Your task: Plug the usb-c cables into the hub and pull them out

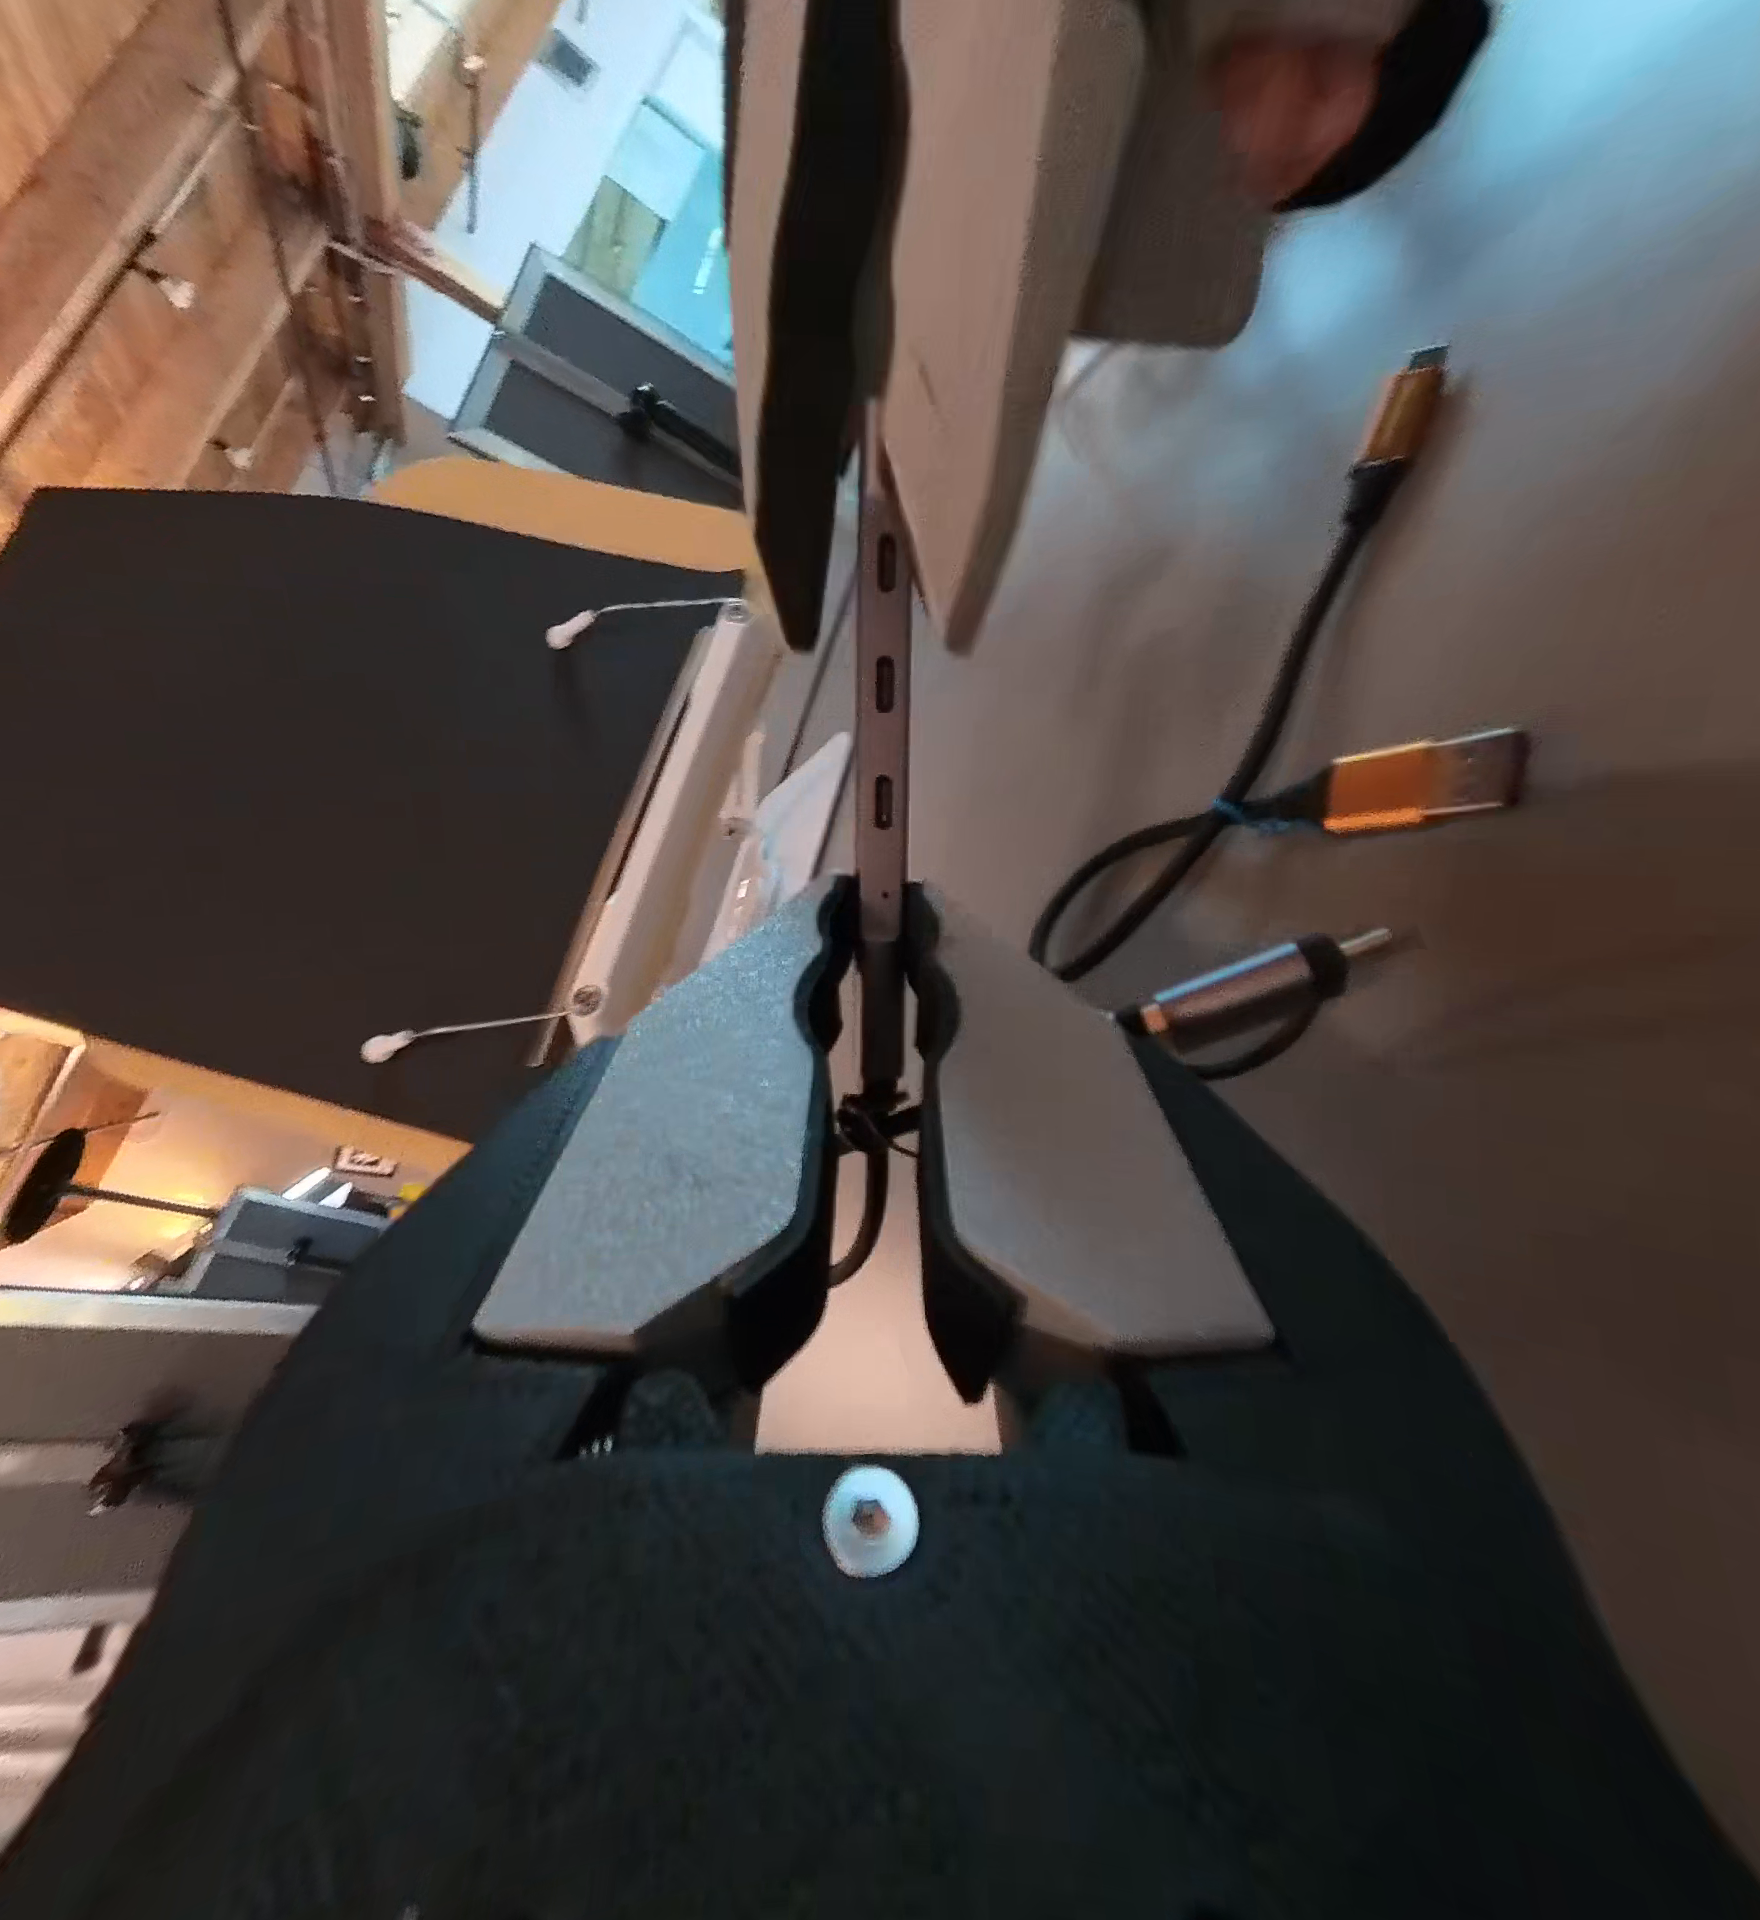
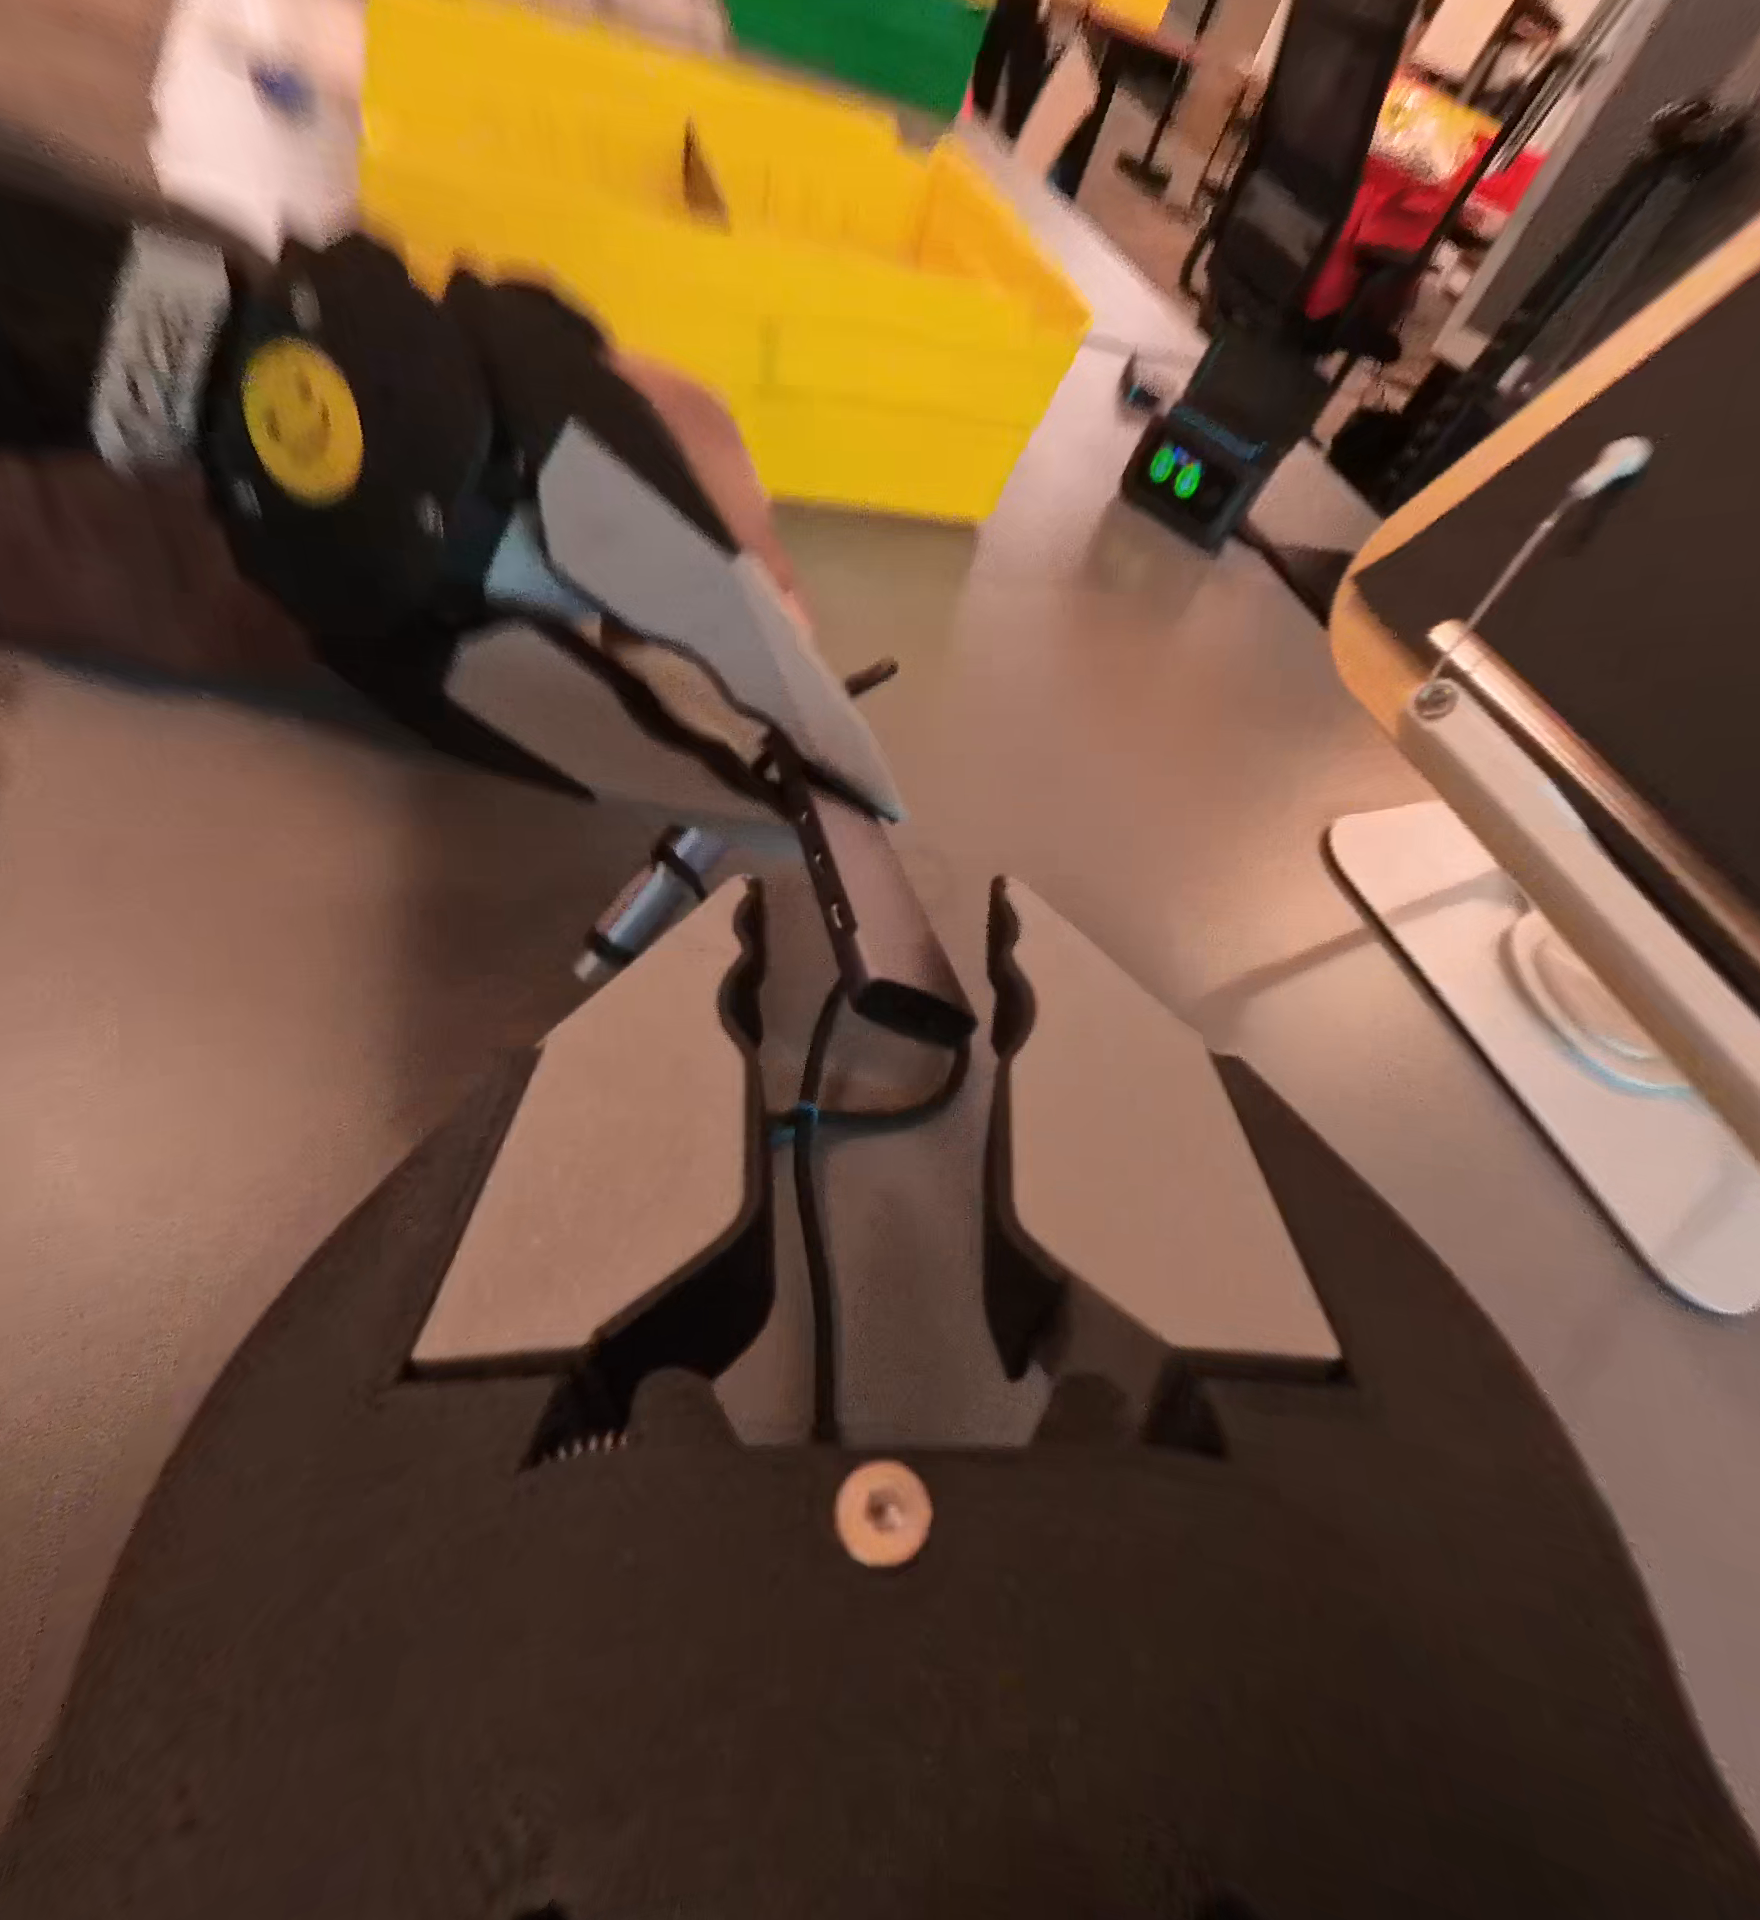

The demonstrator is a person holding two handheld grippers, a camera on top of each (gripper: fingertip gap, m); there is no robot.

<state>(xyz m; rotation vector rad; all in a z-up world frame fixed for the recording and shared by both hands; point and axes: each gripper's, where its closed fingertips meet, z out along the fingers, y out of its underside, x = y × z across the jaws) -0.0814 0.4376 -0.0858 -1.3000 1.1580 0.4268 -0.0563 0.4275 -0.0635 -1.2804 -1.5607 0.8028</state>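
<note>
The hub (image 1: 881,717) is a slim grey bar seen edge-on, with three USB-C ports showing, held above the table. My left gripper (image 1: 878,904) is shut on its near end, where a dark cable trails back between the fingers. My right gripper (image 1: 881,623) straddles the hub's far end. In the right wrist view the right gripper (image 2: 874,894) is open, and the hub's (image 2: 886,925) dark end cap and black cable lie between its fingers. The left gripper (image 2: 782,779) grips the other end. A black cable with an orange USB-C plug (image 1: 1401,426) lies on the table.
Also on the table are an orange USB-A plug (image 1: 1416,784) and a silver plug (image 1: 1260,987), which also shows in the right wrist view (image 2: 647,904). A monitor on a white stand base (image 2: 1541,1039) is at the right. A yellow bin (image 2: 751,291) and a small green-lit device (image 2: 1188,473) stand behind.
</note>
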